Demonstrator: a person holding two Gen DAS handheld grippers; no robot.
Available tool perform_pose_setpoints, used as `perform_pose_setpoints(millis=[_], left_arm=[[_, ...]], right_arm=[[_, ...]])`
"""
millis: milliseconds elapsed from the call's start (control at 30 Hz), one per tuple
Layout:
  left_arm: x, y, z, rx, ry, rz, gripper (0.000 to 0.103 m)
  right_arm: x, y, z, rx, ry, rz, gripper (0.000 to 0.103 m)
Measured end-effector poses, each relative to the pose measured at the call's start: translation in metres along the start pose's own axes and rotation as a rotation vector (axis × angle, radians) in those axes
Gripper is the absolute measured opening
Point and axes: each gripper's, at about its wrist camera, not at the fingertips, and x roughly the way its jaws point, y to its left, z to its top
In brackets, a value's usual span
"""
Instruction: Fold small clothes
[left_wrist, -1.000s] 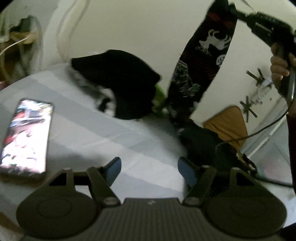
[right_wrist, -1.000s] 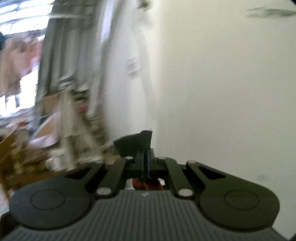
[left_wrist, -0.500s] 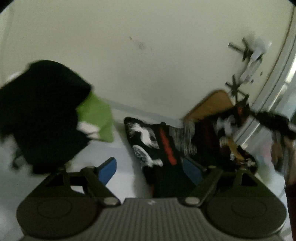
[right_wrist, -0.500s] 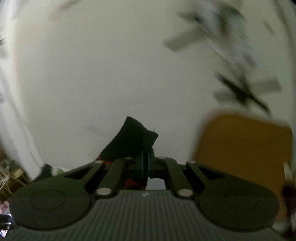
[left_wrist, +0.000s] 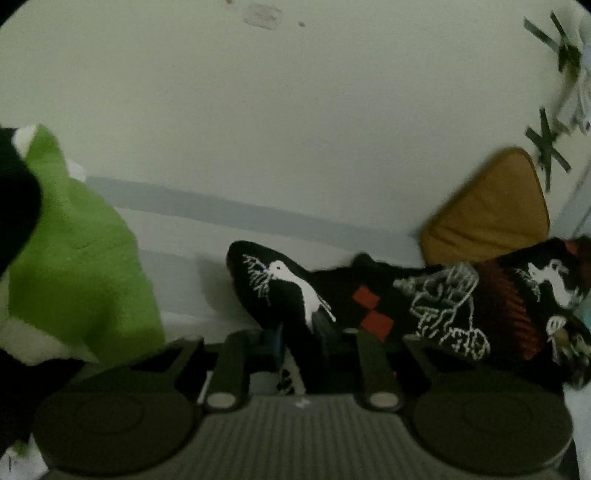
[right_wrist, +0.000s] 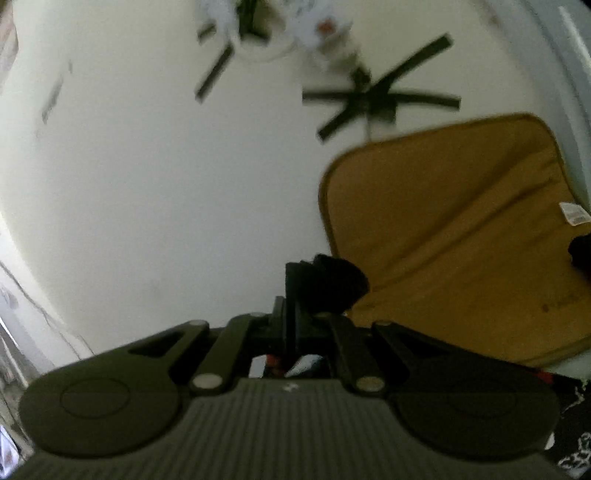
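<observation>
A black garment (left_wrist: 369, 299) printed with white figures and red squares stretches across the left wrist view from the middle to the right edge. My left gripper (left_wrist: 299, 338) is shut on its left end. My right gripper (right_wrist: 291, 314) is shut on a black fold of the same garment (right_wrist: 332, 280), which bunches just above the closed fingers. A patterned piece of it also shows at the bottom right of the right wrist view (right_wrist: 572, 443).
A green and white plush item (left_wrist: 74, 266) and a black cloth (left_wrist: 14, 206) sit at the left. A mustard cushion (left_wrist: 491, 210) leans on the pale wall (left_wrist: 295, 110) at the right; it also shows in the right wrist view (right_wrist: 461, 236).
My left gripper swung right from the phone and bed, reached the garment and shut on it. My right gripper came down from holding the garment high, still shut on it.
</observation>
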Motion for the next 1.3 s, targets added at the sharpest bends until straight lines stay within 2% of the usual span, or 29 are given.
perform_pose_setpoints(millis=[33,100,167,200,233,300,367,467,500,567,633,700,833,900,933,1000,1033,1067,1133,1167,1233,1267,1300], left_arm=[[0.002,0.002,-0.004,-0.001,0.003,0.018,0.016],[0.007,0.002,-0.015,0.014,-0.001,0.064,0.023],[0.004,-0.004,-0.022,0.051,-0.024,0.134,0.052],[0.000,-0.006,-0.024,0.067,-0.031,0.169,0.056],[-0.007,-0.004,-0.026,0.076,-0.041,0.178,0.056],[-0.027,0.000,-0.026,0.056,-0.076,0.178,0.056],[-0.044,0.003,-0.021,0.011,-0.119,0.163,0.056],[-0.056,-0.007,-0.012,-0.005,-0.166,0.093,0.057],[-0.053,-0.015,-0.008,0.005,-0.166,0.069,0.057],[-0.041,-0.033,-0.003,0.038,-0.147,0.001,0.061],[-0.026,-0.049,-0.005,0.073,-0.130,-0.027,0.062],[-0.006,-0.062,-0.012,0.116,-0.107,-0.033,0.062],[0.032,-0.077,-0.027,0.170,-0.004,0.016,0.059],[0.029,-0.075,-0.027,0.171,-0.047,0.005,0.064],[0.034,-0.074,-0.027,0.166,-0.014,0.014,0.063],[0.036,-0.075,-0.027,0.181,-0.006,0.023,0.065],[0.036,-0.077,-0.028,0.193,-0.005,0.029,0.065],[0.036,-0.078,-0.029,0.201,-0.005,0.036,0.065],[0.037,-0.081,-0.029,0.208,-0.005,0.044,0.065],[0.037,-0.081,-0.029,0.209,-0.005,0.046,0.065],[0.037,-0.082,-0.030,0.210,-0.004,0.043,0.066],[0.037,-0.082,-0.029,0.209,-0.003,0.040,0.068],[0.037,-0.082,-0.028,0.206,-0.002,0.034,0.069]], right_arm=[[-0.002,-0.003,-0.005,-0.016,0.006,-0.040,0.007],[0.013,0.005,-0.025,-0.087,0.089,-0.180,0.007],[0.029,-0.001,-0.048,-0.186,0.215,-0.334,0.012],[0.035,-0.005,-0.059,-0.236,0.269,-0.388,0.011],[0.033,-0.007,-0.063,-0.254,0.283,-0.404,0.012],[0.007,-0.007,-0.054,-0.213,0.215,-0.387,0.017],[-0.037,-0.003,-0.040,-0.182,0.072,-0.391,0.020],[-0.100,-0.010,-0.016,-0.155,-0.137,-0.488,0.030],[-0.117,-0.015,-0.010,-0.145,-0.179,-0.535,0.033],[-0.134,-0.027,0.001,-0.133,-0.198,-0.616,0.036],[-0.128,-0.037,0.012,-0.153,-0.160,-0.668,0.042],[-0.112,-0.039,0.019,-0.221,-0.076,-0.677,0.055],[-0.066,-0.050,0.019,-0.369,0.111,-0.733,0.059],[-0.046,-0.061,0.017,-0.436,0.186,-0.797,0.064],[-0.035,-0.072,0.016,-0.445,0.216,-0.842,0.062],[-0.026,-0.099,0.018,-0.388,0.279,-0.880,0.023],[-0.032,-0.106,0.025,-0.313,0.263,-0.829,0.008],[-0.042,-0.103,0.035,-0.266,0.203,-0.818,0.008],[-0.083,-0.084,0.060,-0.220,-0.050,-0.779,0.008],[-0.113,-0.076,0.073,-0.155,-0.213,-0.712,0.008],[-0.157,-0.072,0.090,-0.019,-0.410,-0.576,0.008],[-0.168,-0.072,0.096,0.027,-0.443,-0.525,0.008],[-0.173,-0.071,0.101,0.066,-0.440,-0.474,0.008]])
